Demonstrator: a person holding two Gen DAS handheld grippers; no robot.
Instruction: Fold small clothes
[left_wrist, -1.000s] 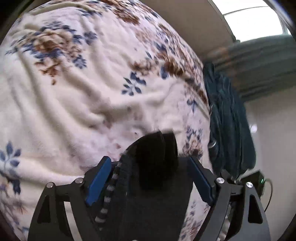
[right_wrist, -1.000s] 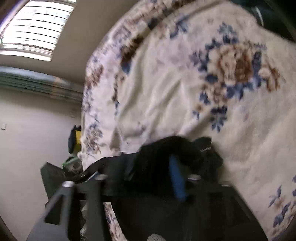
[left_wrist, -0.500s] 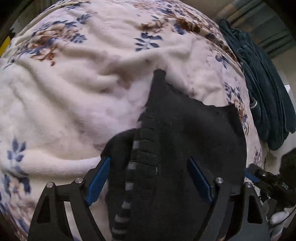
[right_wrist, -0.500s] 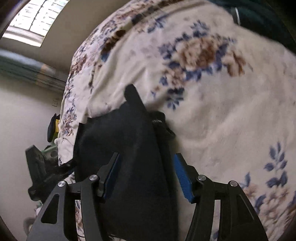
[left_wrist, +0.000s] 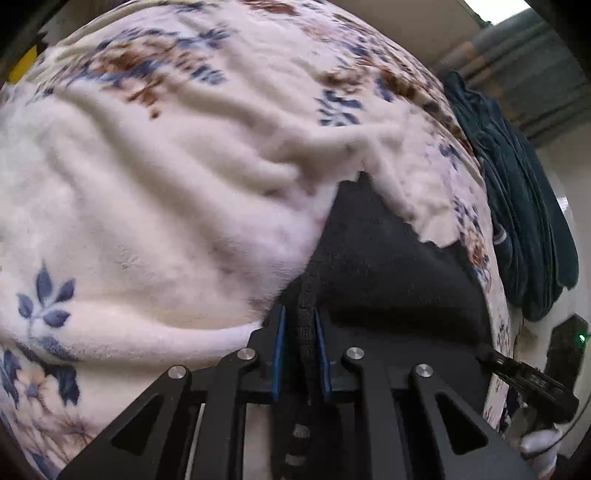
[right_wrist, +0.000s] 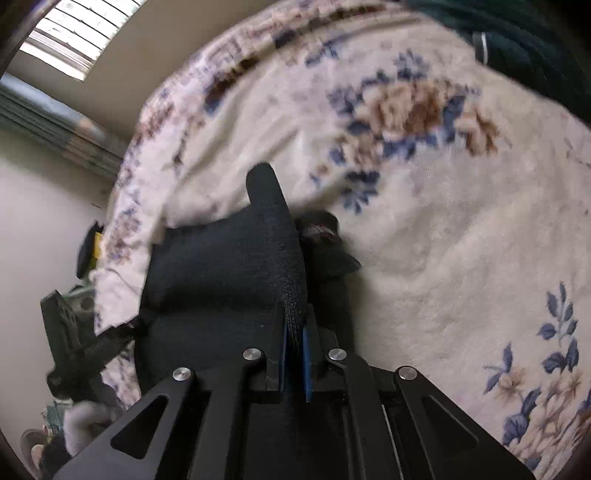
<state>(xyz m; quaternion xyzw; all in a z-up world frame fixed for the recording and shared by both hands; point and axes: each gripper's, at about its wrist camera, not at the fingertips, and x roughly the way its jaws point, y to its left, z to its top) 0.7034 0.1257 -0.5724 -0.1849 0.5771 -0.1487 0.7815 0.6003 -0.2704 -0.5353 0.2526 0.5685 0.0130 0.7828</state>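
**Both tongs pinched on one black garment over the floral blanket**

Left wrist view: my left tongs (left_wrist: 300, 354) are drawn together on a thick edge of the black garment (left_wrist: 388, 266); the blue pads (left_wrist: 277, 354) press it from both sides. I count one garment, spread ahead and to the right over the cream floral blanket (left_wrist: 147, 206). A short striped band of it shows below the pads. One heap of dark teal cloth (left_wrist: 524, 221) lies at the blanket's far right edge. The tip of the other tool (left_wrist: 524, 376) pokes in at lower right, touching the garment's corner. No container in sight here.

Right wrist view: my right tongs (right_wrist: 295, 354) are likewise clamped on a folded edge of the same black garment (right_wrist: 229, 266), which rises to a narrow point ahead of the pads. A second dark fold (right_wrist: 325, 243) sits just right of it; I cannot tell if it is a separate piece. Blanket (right_wrist: 443, 229) fills the right side; teal cloth (right_wrist: 517, 33) at the top corner. One window (right_wrist: 70, 33) upper left. The other tool (right_wrist: 74, 343) is blurred at left.
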